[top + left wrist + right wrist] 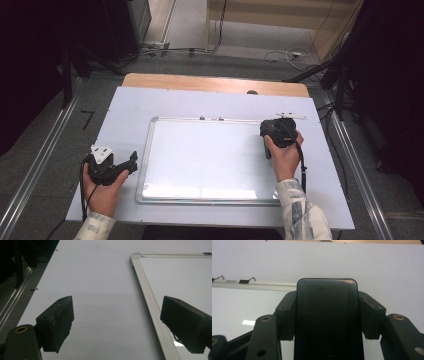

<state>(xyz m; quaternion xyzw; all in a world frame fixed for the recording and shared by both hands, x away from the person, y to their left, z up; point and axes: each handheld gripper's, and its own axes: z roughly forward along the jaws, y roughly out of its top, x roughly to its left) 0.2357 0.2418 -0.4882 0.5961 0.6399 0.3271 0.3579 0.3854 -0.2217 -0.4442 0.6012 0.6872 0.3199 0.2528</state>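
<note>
The right gripper (327, 320) clamps a black eraser (327, 315) over the whiteboard's (165, 150) top right corner for wiping, while the left gripper (117, 322), jaws apart and empty, waits beside the frame.

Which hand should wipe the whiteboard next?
Right. The right gripper is already shut on the black eraser at the whiteboard's far right corner. The left gripper has open, empty jaws beside the board's left frame.
</note>
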